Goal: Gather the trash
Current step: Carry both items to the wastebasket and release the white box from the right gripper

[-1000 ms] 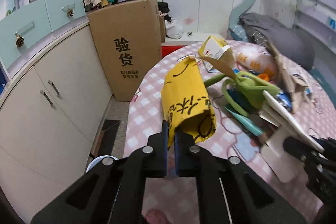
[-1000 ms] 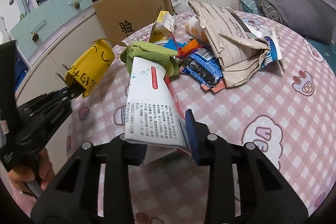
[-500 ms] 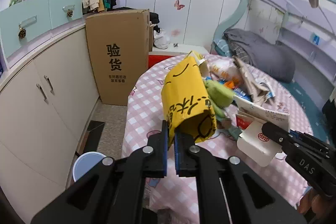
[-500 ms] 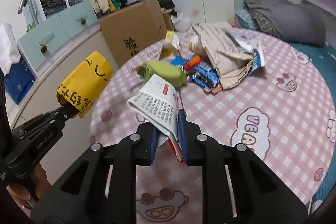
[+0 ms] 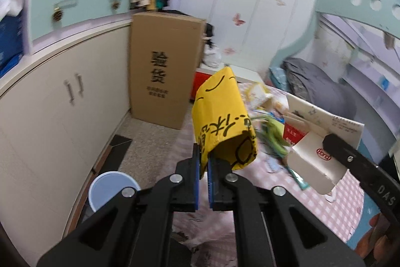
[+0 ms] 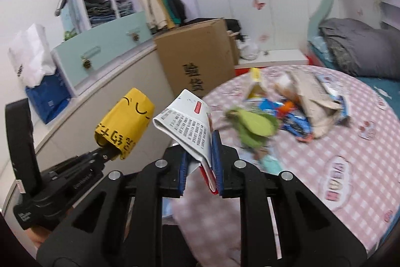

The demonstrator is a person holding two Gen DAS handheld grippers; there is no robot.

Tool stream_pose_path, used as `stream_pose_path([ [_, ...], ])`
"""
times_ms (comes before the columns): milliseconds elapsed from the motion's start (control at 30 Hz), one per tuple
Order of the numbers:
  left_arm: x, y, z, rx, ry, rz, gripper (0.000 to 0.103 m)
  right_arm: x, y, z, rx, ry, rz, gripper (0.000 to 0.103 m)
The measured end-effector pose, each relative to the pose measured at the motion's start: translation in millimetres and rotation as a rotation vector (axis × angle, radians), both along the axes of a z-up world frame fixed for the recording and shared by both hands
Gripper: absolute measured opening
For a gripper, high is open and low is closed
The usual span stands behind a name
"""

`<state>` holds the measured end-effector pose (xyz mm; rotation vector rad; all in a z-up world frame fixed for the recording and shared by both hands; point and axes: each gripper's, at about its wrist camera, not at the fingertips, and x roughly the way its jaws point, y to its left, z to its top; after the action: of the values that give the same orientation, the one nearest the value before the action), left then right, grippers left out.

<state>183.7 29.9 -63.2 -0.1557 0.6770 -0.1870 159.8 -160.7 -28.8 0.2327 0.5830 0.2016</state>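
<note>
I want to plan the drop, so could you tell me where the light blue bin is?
In the left wrist view the light blue bin sits on the floor at lower left, between the cream cabinets and the pink checked table, below the left gripper.

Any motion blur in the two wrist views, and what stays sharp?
Left wrist: cabinets and trash pile smeared; left gripper and yellow wrapper crisp. Right wrist: trash pile and table blurred; right gripper and white carton sharp. Both: heavy fisheye bending, dark corners.

right gripper (image 6: 200, 162) closed onto white carton (image 6: 186, 128) | both lifted off table (image 6: 350, 142)
</note>
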Motion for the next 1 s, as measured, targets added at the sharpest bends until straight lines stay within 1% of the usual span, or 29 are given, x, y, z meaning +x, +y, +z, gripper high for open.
stream_pose_path([
  [100, 7.6, 27.4, -7.0, -0.009, 0.023, 0.057, 0.005, 19.1, 29.0, -4.7, -0.002, 0.018, 0.067, 0.018],
  [267, 25.4, 76.6, -29.4, -0.009, 0.087, 0.166, 0.005, 57.2, 81.3, -20.3, -0.004, 0.064, 0.179, 0.018],
  [400, 42.4, 122.6, -56.2, -0.001, 0.156, 0.281, 0.005, 90.3, 129.1, -44.2, -0.003, 0.122, 0.274, 0.018],
  [467, 47.7, 138.9, -66.5, 0.004, 0.179, 0.322, 0.005, 106.8, 156.2, -58.8, -0.01, 0.15, 0.318, 0.018],
  [567, 56.6, 169.3, -84.7, 0.029, 0.216, 0.403, 0.005, 127.0, 189.6, -77.9, -0.01, 0.184, 0.368, 0.019],
  [600, 59.3, 177.6, -89.1, 0.032, 0.227, 0.424, 0.005, 137.2, 205.7, -89.3, -0.012, 0.202, 0.393, 0.021],
  [667, 64.9, 196.5, -99.8, 0.038, 0.249, 0.47, 0.005, 151.1, 224.3, -104.9, -0.009, 0.224, 0.414, 0.023],
  [700, 66.9, 202.8, -104.3, 0.043, 0.258, 0.487, 0.005, 158.9, 234.2, -115.6, -0.009, 0.239, 0.418, 0.037],
  [767, 72.1, 216.5, -115.0, 0.055, 0.281, 0.519, 0.005, 169.2, 249.8, -133.1, -0.045, 0.27, 0.406, 0.062],
  [867, 76.2, 230.9, -128.0, 0.057, 0.313, 0.538, 0.005, 171.3, 257.8, -144.4, -0.052, 0.298, 0.418, 0.062],
  [1000, 80.1, 235.4, -139.6, 0.055, 0.338, 0.537, 0.005, 166.5, 257.5, -150.5, -0.067, 0.311, 0.413, 0.062],
])
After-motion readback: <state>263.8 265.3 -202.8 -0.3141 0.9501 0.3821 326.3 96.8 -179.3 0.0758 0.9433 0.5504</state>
